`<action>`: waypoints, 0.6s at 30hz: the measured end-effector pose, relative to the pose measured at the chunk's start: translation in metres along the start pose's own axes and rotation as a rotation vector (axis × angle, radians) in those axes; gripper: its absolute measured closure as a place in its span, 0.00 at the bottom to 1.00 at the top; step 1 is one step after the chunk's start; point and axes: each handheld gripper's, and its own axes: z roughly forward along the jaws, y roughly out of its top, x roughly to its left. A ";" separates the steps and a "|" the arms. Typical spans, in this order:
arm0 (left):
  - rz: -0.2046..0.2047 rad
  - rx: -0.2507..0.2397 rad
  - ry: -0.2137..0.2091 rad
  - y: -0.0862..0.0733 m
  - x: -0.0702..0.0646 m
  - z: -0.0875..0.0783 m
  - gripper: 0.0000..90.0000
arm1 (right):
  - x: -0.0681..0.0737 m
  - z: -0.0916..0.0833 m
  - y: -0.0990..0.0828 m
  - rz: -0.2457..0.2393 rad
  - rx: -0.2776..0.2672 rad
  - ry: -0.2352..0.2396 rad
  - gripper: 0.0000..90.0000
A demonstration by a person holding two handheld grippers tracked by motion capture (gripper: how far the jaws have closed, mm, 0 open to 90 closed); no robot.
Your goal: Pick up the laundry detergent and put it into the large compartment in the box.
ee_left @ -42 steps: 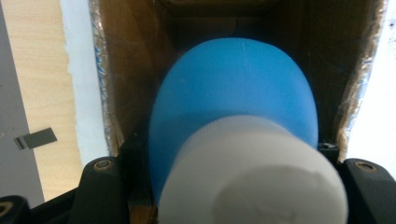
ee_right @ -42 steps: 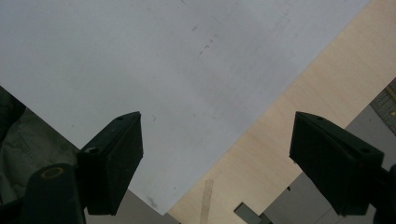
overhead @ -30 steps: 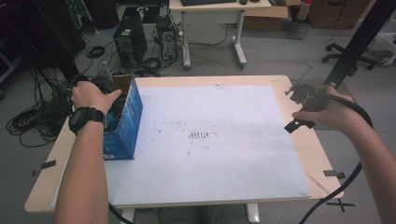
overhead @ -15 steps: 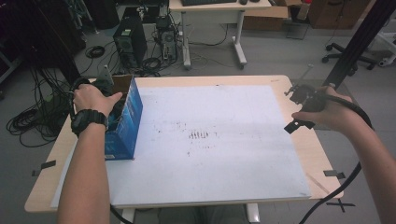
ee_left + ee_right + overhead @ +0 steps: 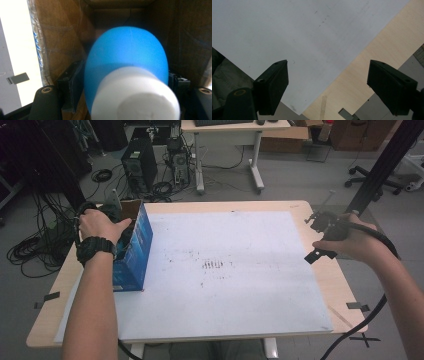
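Table (image 5: pixel 305 207) of pale wood fills the high view, with a large white sheet (image 5: pixel 225 270) spread over most of it. At its left edge stands an open blue box (image 5: pixel 134 250), upright, its brown inner wall showing at the top. The left hand (image 5: pixel 97 226) (a black watch on the wrist) is at the box's open top, and the gripper it holds is mostly hidden there. At the right edge the right hand (image 5: pixel 350 242) holds the right gripper (image 5: pixel 318 238) above the table, well apart from the box.

In the left gripper view, the left gripper (image 5: pixel 126 85) is down inside the brown cardboard walls of the box. Its two black jaws press against either side of a blue rounded object (image 5: pixel 126 55) with a white cylindrical end (image 5: pixel 135 97) towards the camera.

In the right gripper view, the right gripper's jaws stand wide apart with nothing between them, over a corner of the white sheet and the bare wood beside it.
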 end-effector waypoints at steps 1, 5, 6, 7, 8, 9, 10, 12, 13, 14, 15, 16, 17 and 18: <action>0.000 0.000 0.000 0.000 0.000 0.000 0.32 | 0.000 0.000 0.000 -0.001 0.000 0.000 0.19; 0.005 0.000 -0.003 0.000 -0.001 -0.003 0.28 | 0.001 0.001 0.001 -0.003 0.000 0.002 0.19; 0.006 0.000 0.000 0.000 -0.001 -0.003 0.28 | 0.002 0.001 0.001 -0.006 0.000 0.002 0.19; 0.006 0.000 0.000 0.000 -0.001 -0.003 0.28 | 0.002 0.001 0.001 -0.006 0.000 0.002 0.19; 0.006 0.000 0.000 -0.001 -0.001 -0.003 0.27 | 0.002 0.000 0.002 -0.006 -0.001 0.003 0.19; 0.006 0.000 0.000 -0.001 -0.001 -0.003 0.27 | 0.002 0.000 0.002 -0.006 -0.002 0.003 0.19; 0.007 0.000 0.000 -0.001 -0.001 -0.004 0.27 | 0.002 0.000 0.002 -0.008 -0.004 0.003 0.19; 0.008 0.000 0.003 -0.001 -0.001 -0.004 0.27 | 0.002 0.000 0.001 -0.005 -0.004 0.004 0.19; 0.008 -0.002 0.003 -0.001 -0.001 -0.004 0.27 | 0.002 0.000 0.001 -0.005 -0.001 0.003 0.19; 0.008 -0.002 0.003 -0.001 -0.001 -0.004 0.27 | 0.002 0.000 0.001 -0.005 -0.001 0.002 0.19; 0.007 -0.006 0.003 -0.002 -0.001 -0.005 0.27 | 0.001 0.000 0.001 -0.004 -0.001 0.002 0.19; 0.007 -0.005 0.005 -0.002 -0.002 -0.005 0.27 | 0.001 0.000 0.000 -0.004 -0.002 0.003 0.19; 0.008 -0.004 0.006 -0.002 -0.002 -0.006 0.27 | 0.001 0.000 0.000 -0.004 -0.002 0.002 0.19; 0.007 -0.005 0.008 -0.002 -0.002 -0.007 0.27 | 0.001 0.000 0.000 -0.003 -0.002 0.002 0.19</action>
